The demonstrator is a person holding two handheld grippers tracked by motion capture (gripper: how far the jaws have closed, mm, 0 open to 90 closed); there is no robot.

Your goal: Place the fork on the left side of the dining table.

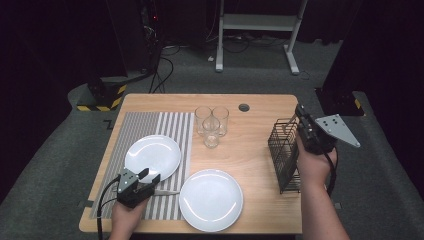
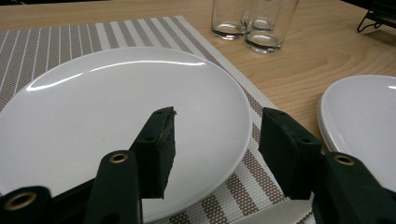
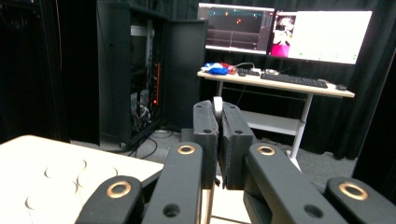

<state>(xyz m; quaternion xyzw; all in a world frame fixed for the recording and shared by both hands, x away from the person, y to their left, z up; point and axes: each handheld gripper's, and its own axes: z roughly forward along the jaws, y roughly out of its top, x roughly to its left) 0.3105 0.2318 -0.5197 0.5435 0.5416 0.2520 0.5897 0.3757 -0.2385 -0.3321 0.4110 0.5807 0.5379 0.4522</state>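
On the wooden counter, the left hand-held gripper hovers with jaws spread at the near edge of the white plate on the striped placemat, while the right hand-held gripper, above the black wire rack, pinches a thin pale utensil between pressed-together jaws.

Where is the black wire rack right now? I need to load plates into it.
In the high view, the black wire rack stands near the table's right edge, against the right gripper.
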